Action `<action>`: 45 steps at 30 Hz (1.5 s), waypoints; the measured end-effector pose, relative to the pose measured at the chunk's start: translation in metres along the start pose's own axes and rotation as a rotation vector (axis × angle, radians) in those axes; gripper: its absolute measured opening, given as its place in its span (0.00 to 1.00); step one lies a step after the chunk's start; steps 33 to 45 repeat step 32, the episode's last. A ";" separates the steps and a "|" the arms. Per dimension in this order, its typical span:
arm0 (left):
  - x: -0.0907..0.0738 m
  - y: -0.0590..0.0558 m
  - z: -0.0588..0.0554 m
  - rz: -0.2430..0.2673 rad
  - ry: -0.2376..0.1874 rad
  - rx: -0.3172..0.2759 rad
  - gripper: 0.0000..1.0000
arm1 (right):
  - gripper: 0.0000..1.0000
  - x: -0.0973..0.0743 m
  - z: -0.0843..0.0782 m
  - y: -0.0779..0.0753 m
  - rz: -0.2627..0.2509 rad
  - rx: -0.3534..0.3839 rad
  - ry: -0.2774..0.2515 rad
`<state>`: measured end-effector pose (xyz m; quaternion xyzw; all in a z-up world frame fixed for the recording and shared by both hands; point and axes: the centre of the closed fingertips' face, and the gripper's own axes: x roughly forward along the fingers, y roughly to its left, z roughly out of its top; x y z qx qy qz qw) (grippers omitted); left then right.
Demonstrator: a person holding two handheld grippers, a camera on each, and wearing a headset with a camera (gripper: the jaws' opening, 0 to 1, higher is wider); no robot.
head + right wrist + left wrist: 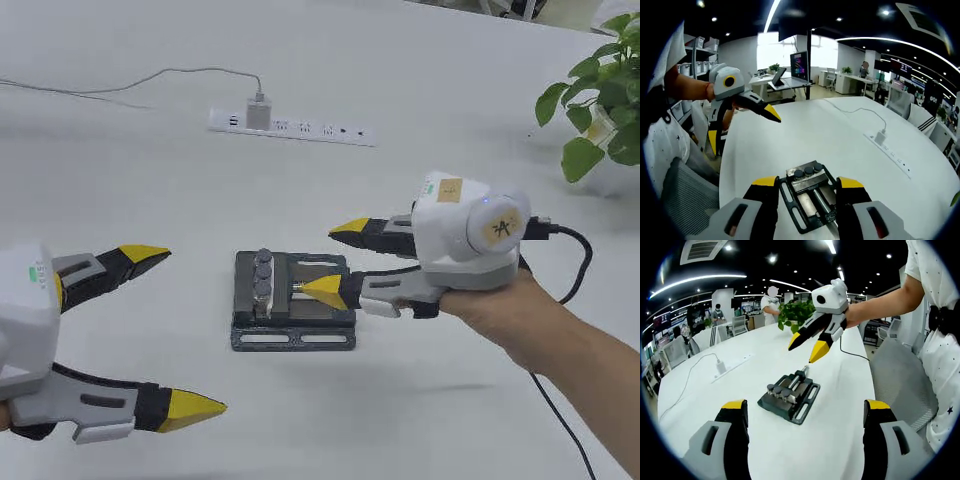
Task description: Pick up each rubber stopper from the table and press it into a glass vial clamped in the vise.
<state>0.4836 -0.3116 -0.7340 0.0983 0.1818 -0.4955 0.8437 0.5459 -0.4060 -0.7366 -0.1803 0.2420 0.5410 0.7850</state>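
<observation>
**Matt desk, dull metal vise, plastic claws**

The desk is smooth, matt white. The vise looks like dark grey metal with a dull finish, and its screw is bright, polished metal. The stoppers look like matt grey rubber. The left claw and right claw have smooth white and grey plastic shells with yellow tips. The power strip is white plastic.

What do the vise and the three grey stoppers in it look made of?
Vise: likely metal, matte dark grey body, brighter threaded screw. Stoppers: probably rubber, dull grey tops without glare; too small to be sure.
</observation>
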 end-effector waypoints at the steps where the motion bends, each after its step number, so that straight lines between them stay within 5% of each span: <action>1: 0.000 0.000 -0.001 -0.001 0.002 -0.001 0.96 | 0.44 -0.002 -0.001 0.000 0.001 0.000 -0.003; 15: 0.003 0.007 -0.011 -0.002 0.036 -0.003 0.99 | 0.69 -0.027 -0.032 0.009 0.029 0.021 -0.011; 24: 0.005 0.011 -0.021 -0.001 0.046 -0.012 0.99 | 0.81 -0.032 -0.063 0.012 0.037 0.017 0.042; 32: 0.008 0.015 -0.029 0.001 0.058 -0.019 0.99 | 0.85 -0.033 -0.077 0.009 0.031 0.014 0.075; 45: 0.008 0.015 -0.029 0.001 0.058 -0.019 0.99 | 0.85 -0.033 -0.077 0.009 0.031 0.014 0.075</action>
